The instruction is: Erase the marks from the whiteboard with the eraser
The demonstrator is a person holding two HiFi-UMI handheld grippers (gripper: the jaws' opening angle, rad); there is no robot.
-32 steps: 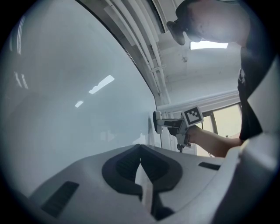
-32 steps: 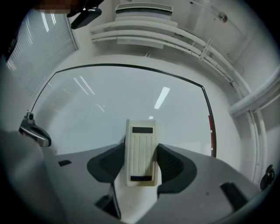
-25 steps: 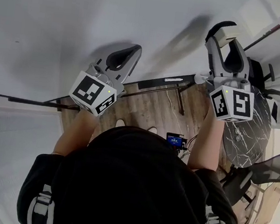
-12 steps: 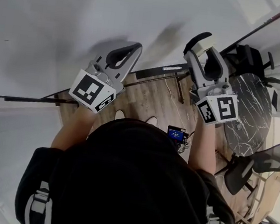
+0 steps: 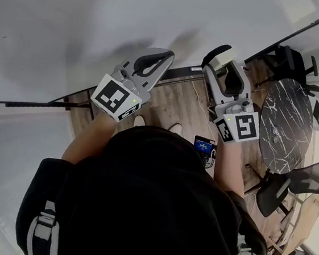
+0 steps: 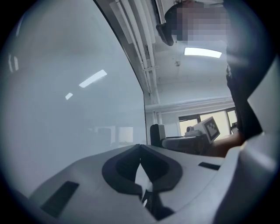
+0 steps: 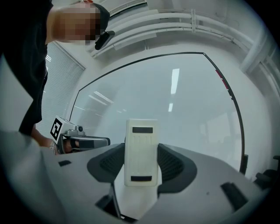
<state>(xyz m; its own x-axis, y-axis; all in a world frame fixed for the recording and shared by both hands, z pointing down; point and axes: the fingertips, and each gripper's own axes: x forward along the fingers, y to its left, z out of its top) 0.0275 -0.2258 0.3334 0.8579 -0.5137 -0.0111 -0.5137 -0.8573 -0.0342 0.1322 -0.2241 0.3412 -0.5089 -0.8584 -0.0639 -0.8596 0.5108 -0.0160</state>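
Observation:
The whiteboard [image 5: 75, 17] fills the upper part of the head view as a wide pale sheet; I make out no clear marks on it. My right gripper [image 5: 221, 51] is shut on the white eraser [image 5: 229, 58], just off the board near its lower edge. In the right gripper view the eraser [image 7: 141, 151] stands upright between the jaws, facing the glossy whiteboard [image 7: 175, 92]. My left gripper [image 5: 166, 56] is shut with nothing in it, tips close to the board. In the left gripper view its jaws meet at the gripper [image 6: 140, 151], with the whiteboard [image 6: 65, 87] on the left.
A dark rail [image 5: 183, 73] runs along the board's bottom edge above the wooden floor [image 5: 173, 105]. A round black marble table [image 5: 286, 121] and office chairs [image 5: 284, 61] [image 5: 299, 180] stand at the right. A small device with a blue screen [image 5: 205, 146] hangs at the person's front.
My right gripper has swung left and lower with the eraser, away from the board's right side. The left gripper has shifted a little right and up.

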